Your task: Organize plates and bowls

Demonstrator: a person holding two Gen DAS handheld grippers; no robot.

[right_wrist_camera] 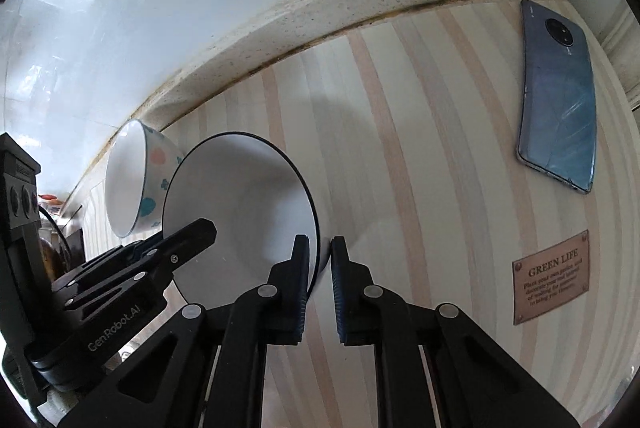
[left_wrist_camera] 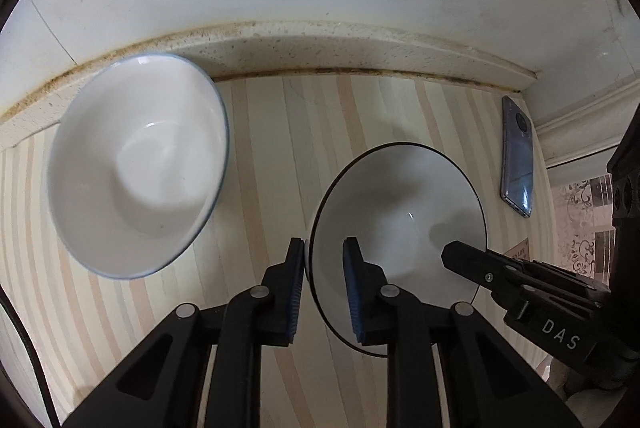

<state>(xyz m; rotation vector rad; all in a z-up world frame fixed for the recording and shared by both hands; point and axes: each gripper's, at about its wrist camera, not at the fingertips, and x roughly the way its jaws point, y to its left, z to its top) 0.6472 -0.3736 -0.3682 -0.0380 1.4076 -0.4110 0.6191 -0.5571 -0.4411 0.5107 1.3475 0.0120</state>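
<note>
**Two grippers on one black-rimmed bowl**

Left wrist view: the left gripper straddles the near-left rim of the white ceramic bowl with a thin black rim, one blue pad outside the wall and one inside. The jaws stand narrow, and the outer pad looks to touch the wall, though a sliver of gap shows at the inner one, so the grip looks closed or nearly closed on the rim. The right gripper reaches into the same bowl from its right side. Left of the black-rimmed bowl, well apart and against the speckled stone ledge, sits a larger white bowl with a blue rim. To its right lies a grey-blue smartphone on the striped beige table cover.

Right wrist view: the right gripper pinches the black-rimmed bowl's right edge, jaws nearly shut with the wall between them. Behind the bowl's left side shows the blue-rimmed bowl's spotted outer wall. A brown "GREEN LIFE" label lies well to the right.

The likely step is lifting this bowl to nest it in the larger one. Both grips should stay even and the rim level; the glazed wall may slip, so lower it centred, then release.
</note>
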